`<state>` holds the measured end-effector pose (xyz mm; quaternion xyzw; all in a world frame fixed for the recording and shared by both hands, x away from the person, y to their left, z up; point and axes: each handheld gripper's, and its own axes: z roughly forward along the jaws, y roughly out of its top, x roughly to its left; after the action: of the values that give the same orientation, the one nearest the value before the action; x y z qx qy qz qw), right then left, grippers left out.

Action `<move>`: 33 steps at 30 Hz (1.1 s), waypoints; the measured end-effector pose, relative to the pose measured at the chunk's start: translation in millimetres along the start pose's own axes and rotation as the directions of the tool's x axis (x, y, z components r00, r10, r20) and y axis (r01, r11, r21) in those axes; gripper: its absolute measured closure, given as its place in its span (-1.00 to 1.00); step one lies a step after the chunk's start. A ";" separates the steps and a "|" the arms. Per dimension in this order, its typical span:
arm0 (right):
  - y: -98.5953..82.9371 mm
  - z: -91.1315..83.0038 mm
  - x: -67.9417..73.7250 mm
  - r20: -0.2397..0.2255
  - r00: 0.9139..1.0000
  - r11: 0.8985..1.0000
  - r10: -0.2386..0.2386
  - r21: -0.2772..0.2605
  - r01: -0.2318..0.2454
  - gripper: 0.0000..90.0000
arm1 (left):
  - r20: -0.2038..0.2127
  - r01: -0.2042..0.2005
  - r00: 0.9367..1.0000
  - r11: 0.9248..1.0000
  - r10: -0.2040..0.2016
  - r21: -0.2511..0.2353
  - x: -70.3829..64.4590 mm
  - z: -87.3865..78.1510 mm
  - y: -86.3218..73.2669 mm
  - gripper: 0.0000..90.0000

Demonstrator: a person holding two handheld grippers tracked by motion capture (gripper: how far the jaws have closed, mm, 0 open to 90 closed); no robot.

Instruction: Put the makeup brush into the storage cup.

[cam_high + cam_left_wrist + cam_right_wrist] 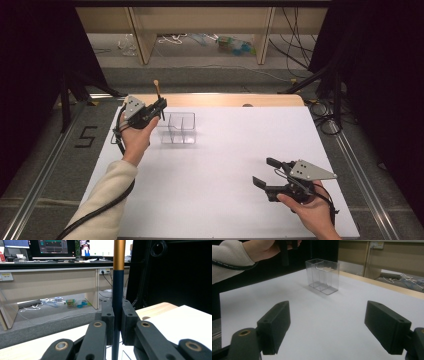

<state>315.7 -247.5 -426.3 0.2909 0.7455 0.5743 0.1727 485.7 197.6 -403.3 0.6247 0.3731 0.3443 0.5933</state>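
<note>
The left claw (117, 322) is gripping a thin stick with a dark blue shaft and a gold upper part (117, 285), jaws closed tight on it, and is holding it upright just beside the clear plastic box (178, 128) on the white table (225, 165). I think it is good to be lowering it slowly, straight down into one compartment. The right claw (332, 325) is waiting wide open, holding nothing.

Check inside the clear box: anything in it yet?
Nothing shows inside the clear box; its divided compartments look empty through the transparent walls. The left gripper holds the pen upright, beside and above the box, not in it. The pen's lower end is cut off from view.
</note>
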 end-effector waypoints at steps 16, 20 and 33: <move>-0.1 0.2 0.2 -0.002 1.000 1.000 0.000 0.001 0.000 -0.52 | -0.011 0.002 1.000 1.000 -0.002 0.020 3.4 1.8 -4.4 0.85; -0.4 0.6 0.1 -0.009 1.000 1.000 0.003 -0.001 -0.003 -0.52 | -0.013 0.013 1.000 1.000 -0.012 0.021 3.5 2.2 -5.6 0.85; -0.3 0.5 0.0 -0.012 1.000 1.000 -0.001 0.003 0.001 -0.51 | -0.017 0.005 1.000 1.000 -0.004 0.028 5.3 4.4 -9.1 0.85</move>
<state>315.9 -247.2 -426.7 0.2875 0.7476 0.5747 0.1680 491.6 200.2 -412.7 0.6293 0.3845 0.3429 0.5819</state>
